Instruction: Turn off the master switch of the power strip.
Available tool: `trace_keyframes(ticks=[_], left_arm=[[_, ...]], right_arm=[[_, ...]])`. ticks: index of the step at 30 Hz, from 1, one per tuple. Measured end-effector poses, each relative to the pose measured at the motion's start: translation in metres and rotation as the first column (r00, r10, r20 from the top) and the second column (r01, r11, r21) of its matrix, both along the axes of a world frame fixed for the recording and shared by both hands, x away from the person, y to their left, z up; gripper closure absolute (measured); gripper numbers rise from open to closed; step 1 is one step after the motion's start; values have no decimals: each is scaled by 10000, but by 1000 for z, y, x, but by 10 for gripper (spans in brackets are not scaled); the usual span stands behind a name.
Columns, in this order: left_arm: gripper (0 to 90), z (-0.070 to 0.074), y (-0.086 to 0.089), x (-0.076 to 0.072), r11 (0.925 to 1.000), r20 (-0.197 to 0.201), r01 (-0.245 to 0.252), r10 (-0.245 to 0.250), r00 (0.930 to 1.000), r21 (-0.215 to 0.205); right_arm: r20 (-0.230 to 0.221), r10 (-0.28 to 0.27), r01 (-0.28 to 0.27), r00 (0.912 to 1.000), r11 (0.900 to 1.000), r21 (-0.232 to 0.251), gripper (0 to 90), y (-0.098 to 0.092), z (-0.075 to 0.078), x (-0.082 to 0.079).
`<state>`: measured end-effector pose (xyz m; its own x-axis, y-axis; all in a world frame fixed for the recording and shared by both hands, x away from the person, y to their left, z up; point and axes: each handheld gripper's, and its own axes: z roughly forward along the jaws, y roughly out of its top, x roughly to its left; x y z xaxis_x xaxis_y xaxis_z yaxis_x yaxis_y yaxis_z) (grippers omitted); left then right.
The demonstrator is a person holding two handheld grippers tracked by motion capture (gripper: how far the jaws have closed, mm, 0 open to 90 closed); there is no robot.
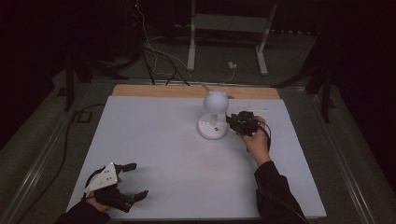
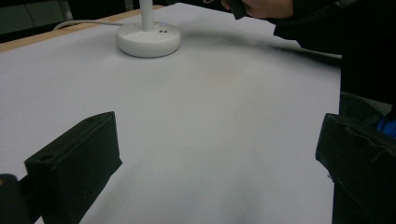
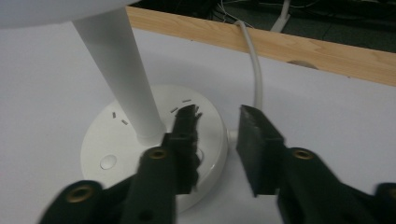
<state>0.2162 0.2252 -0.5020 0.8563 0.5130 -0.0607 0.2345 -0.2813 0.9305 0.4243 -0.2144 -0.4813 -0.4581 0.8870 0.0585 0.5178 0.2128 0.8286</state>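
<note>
A small white desk lamp (image 1: pixel 213 116) stands upright on the white-covered table (image 1: pixel 154 140), toward its far side and a little right of centre. It has a flat round base (image 3: pixel 107 149), a plain straight stem (image 3: pixel 122 70) rising from the middle of that base, and a rounded, globe-like head (image 1: pixel 215 101) on top. In the right gripper view the base shows a round button (image 3: pixel 108 162) near its edge and a few short dark slot marks on its upper face. A white cable (image 3: pixel 254 70) leaves the back of the base and runs over the bare wooden strip (image 3: pixel 280 46) at the table's far edge.

The right tool (image 3: pixel 215 144) is beside the lamp's base on its right, held by a hand (image 1: pixel 257 137) in a dark sleeve. Its jaws stand partly apart with nothing between them; one jaw hangs over the rim of the base, the other lies beyond the rim over the table. Whether the jaw touches the base cannot be told.

The left tool (image 1: pixel 135 179) sits at the near left corner of the table, well apart from the lamp. Its jaws are spread wide and empty, and a grey three-cornered plate (image 1: pixel 103 177) rides on top of it. In the left gripper view the lamp's base appears far off beyond the open jaws.
</note>
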Motion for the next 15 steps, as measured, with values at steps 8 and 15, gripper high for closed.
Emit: trace_keyframes(ticks=[8, 15], left_arm=[[3, 0, 0, 0, 10000, -26, 1, -1, 10000, -2], [3, 0, 0, 0, 10000, -22, 6, -6, 10000, -3]], right_arm=[[70, -117, 119, 9999, 9994, -338, 900, 5, -2, 1], [-86, 238, -241, 9997, 9985, -484, 900, 12, -7, 3]])
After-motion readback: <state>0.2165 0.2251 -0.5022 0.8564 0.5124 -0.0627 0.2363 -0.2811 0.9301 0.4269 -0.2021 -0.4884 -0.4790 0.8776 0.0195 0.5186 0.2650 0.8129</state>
